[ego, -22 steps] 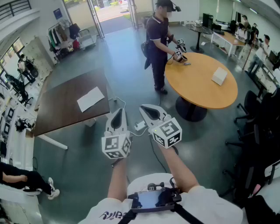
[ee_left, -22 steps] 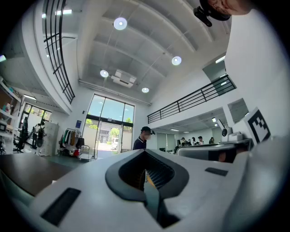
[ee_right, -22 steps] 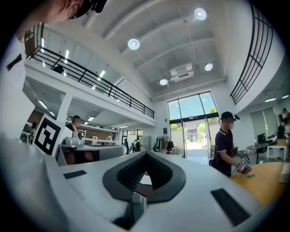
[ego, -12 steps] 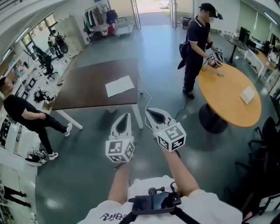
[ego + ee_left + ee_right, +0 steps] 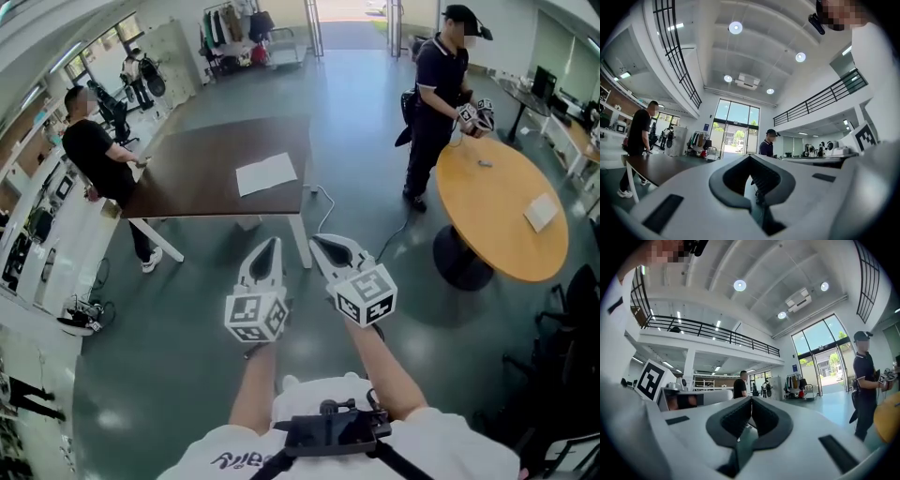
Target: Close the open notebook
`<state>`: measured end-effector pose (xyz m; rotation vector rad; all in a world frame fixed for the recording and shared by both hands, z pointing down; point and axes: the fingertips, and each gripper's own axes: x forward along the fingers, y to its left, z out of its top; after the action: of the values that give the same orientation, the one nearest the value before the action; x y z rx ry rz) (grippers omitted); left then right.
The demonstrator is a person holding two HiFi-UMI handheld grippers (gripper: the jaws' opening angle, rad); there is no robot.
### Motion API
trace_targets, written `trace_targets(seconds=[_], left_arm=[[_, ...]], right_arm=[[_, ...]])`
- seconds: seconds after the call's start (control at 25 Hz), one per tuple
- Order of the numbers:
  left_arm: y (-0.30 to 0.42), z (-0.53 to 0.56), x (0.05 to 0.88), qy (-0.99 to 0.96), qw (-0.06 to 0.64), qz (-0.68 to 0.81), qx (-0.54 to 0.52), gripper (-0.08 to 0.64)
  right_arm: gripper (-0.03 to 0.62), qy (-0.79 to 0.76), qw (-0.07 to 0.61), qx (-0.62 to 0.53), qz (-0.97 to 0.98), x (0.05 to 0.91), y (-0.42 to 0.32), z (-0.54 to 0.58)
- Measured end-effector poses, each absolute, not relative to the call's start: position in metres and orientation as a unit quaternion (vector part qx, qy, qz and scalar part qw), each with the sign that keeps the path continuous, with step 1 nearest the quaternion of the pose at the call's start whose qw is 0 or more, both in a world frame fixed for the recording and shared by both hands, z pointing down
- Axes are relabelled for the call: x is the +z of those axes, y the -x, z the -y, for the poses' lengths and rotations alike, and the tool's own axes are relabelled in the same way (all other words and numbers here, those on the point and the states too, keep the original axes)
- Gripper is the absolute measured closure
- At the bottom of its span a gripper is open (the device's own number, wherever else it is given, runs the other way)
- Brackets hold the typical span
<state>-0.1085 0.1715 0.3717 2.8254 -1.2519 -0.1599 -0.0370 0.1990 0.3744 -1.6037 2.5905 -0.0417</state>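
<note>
The open notebook (image 5: 266, 174) lies as a white spread on the dark brown table (image 5: 202, 173), some way ahead of me across the floor. I hold both grippers level at chest height, side by side over the grey floor, well short of the table. My left gripper (image 5: 270, 246) is shut with nothing between its jaws, and its tips meet in the left gripper view (image 5: 751, 157). Beside it, my right gripper (image 5: 319, 243) is also shut and empty (image 5: 751, 400). The table's near edge (image 5: 651, 166) shows low at the left of the left gripper view.
A person in black (image 5: 94, 150) stands at the dark table's left end. Another person in dark clothes (image 5: 439, 89) works with grippers at a round orange table (image 5: 497, 220) on the right. A cable (image 5: 323, 202) lies on the floor, and office chairs (image 5: 572, 309) stand at the far right.
My view has swung so that the dark table with the notebook now sits ahead and nearer. A person in black has walked up to its left end. Both grippers keep their place, shut.
</note>
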Motion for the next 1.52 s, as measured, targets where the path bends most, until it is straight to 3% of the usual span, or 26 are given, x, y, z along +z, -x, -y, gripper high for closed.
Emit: trace_targets(seconds=[0.28, 0.68, 1.08, 1.52], left_arm=[[0.065, -0.200, 0.373, -0.909, 0.028, 0.411, -0.062, 0.554], [0.069, -0.217, 0.374, -0.890, 0.049, 0.448, -0.074, 0.554], [0.048, -0.174, 0.395, -0.894, 0.057, 0.440, -0.060, 0.554], [0.091, -0.086, 0.362, -0.894, 0.025, 0.440, -0.078, 0.554]], right_arm=[[0.588, 0.531, 0.048, -0.010, -0.846, 0.372, -0.012, -0.225], [0.588, 0.498, 0.064, -0.018, -0.864, 0.373, -0.024, -0.234], [0.588, 0.506, 0.035, -0.016, -0.862, 0.388, -0.037, -0.197], [0.588, 0.523, 0.043, 0.008, -0.851, 0.358, -0.022, -0.109]])
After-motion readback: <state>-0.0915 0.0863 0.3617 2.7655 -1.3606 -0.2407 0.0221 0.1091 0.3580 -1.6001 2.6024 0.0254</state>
